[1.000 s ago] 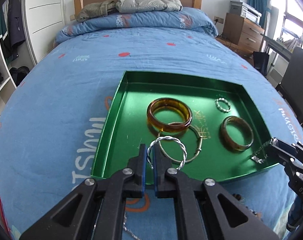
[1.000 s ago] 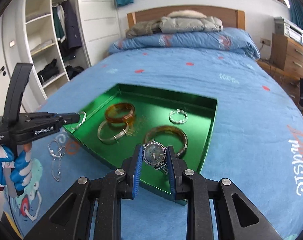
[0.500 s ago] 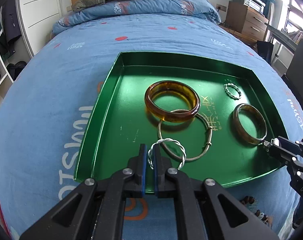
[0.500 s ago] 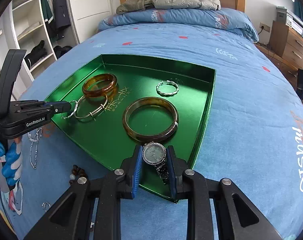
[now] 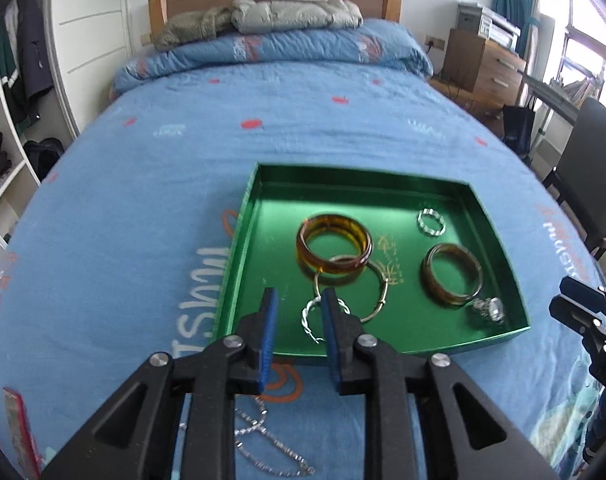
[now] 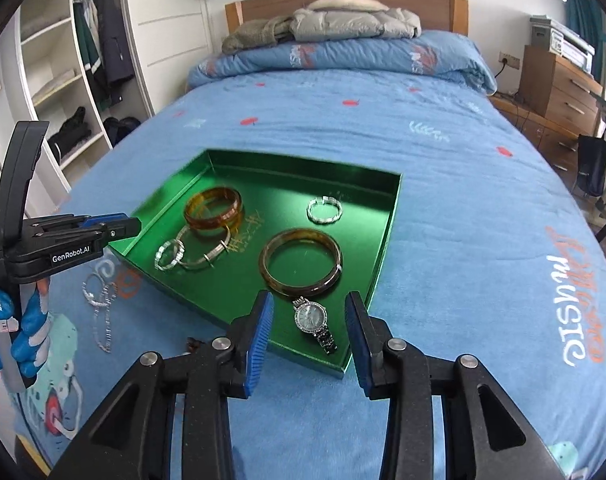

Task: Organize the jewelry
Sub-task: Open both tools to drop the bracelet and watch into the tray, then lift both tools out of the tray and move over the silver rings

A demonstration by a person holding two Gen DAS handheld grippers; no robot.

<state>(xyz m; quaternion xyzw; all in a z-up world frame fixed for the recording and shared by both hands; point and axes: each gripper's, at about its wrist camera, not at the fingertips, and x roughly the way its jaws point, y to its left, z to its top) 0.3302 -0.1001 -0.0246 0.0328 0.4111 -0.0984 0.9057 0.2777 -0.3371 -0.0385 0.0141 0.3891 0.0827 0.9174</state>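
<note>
Left gripper [image 5: 297, 308] is level, pointing forward, jaws parted with blue pads clear of contact; right gripper [image 6: 309, 320] likewise has jaws spread wide and nothing between them, while a blue-gloved hand [image 6: 21, 328] grips the left unit's handle.

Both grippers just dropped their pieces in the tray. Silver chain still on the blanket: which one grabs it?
Left, probably. The chain lies on the blanket just below the open left gripper, outside the tray. The right gripper, also open, hangs over the tray's opposite corner by the watch.
</note>
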